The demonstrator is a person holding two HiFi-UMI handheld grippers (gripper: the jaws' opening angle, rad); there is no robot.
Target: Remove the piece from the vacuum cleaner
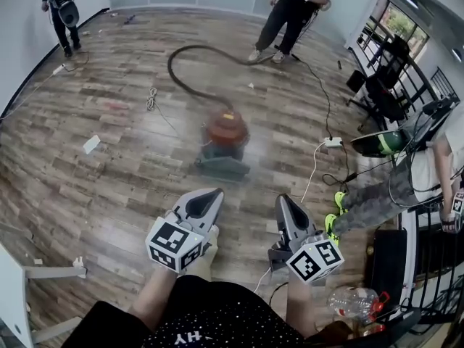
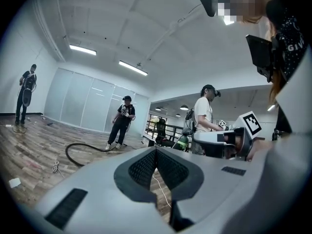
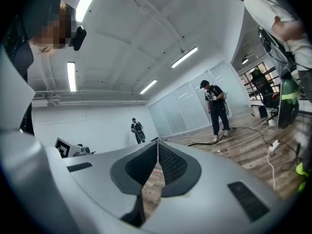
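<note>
Nearest to us, both grippers are held low, just ahead of our lap. The left gripper [image 1: 215, 193] has its jaws pressed together with nothing between them. The right gripper [image 1: 282, 199] is likewise closed and empty. Neither touches anything.

Beyond them, well apart on the wood floor [image 1: 109, 158], stands the vacuum cleaner [image 1: 225, 132], a squat canister with an orange-red top on a darker base. A dark hose [image 1: 179, 76] leaves it and curves away toward a standing person [image 1: 291, 9] at the far end of the room. A power strip [image 1: 333, 142] lies to the right of the canister.

On handling, we judge the canister to be rigid and fairly heavy, likely to stay put under a pull. The hose looks flexible and would bend instead of lifting cleanly. A hold close to a joint, with the other gripper steadying the body, appears soundest — smooth plastic may slip between narrow jaws.

Limits of inspection: the canister is blurred in the head view, so seams, latches and the removable piece itself cannot be identified. Neither gripper view shows the canister at all.
</note>
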